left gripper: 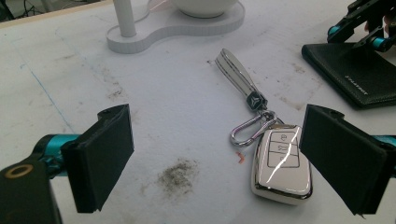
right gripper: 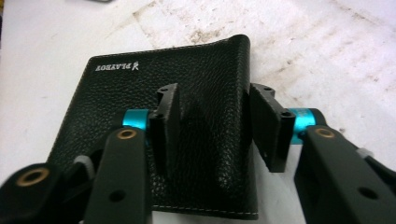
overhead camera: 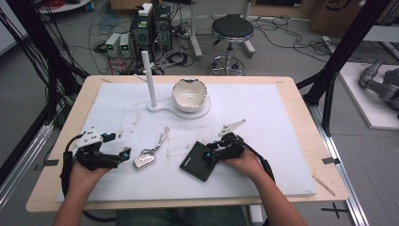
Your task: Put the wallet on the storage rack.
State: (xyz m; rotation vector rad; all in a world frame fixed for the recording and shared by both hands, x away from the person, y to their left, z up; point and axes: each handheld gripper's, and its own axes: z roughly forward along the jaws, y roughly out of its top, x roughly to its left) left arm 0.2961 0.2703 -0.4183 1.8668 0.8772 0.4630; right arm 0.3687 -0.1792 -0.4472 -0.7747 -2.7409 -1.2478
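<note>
A black leather wallet (overhead camera: 196,162) (right gripper: 116,107) lies flat on the white mat (overhead camera: 263,122), just right of centre. My right gripper (overhead camera: 211,153) (right gripper: 212,121) is open over the wallet's folded edge: one jaw rests on the leather, the other stands beside the fold. A white key fob (overhead camera: 145,160) (left gripper: 281,163) with a carabiner and a strap (left gripper: 238,74) lies left of the wallet. My left gripper (overhead camera: 120,145) (left gripper: 215,158) is wide open and low over the mat, with the fob next to its right-hand jaw. The wallet (left gripper: 359,74) and right gripper (left gripper: 364,28) also appear in the left gripper view.
A white bowl (overhead camera: 189,94) sits on a white stand (overhead camera: 160,107) with an upright post (overhead camera: 149,77) at the mat's far middle. The wooden table (overhead camera: 301,94) rims the mat. A stool (overhead camera: 232,29) and computer cases (overhead camera: 150,28) stand on the floor beyond.
</note>
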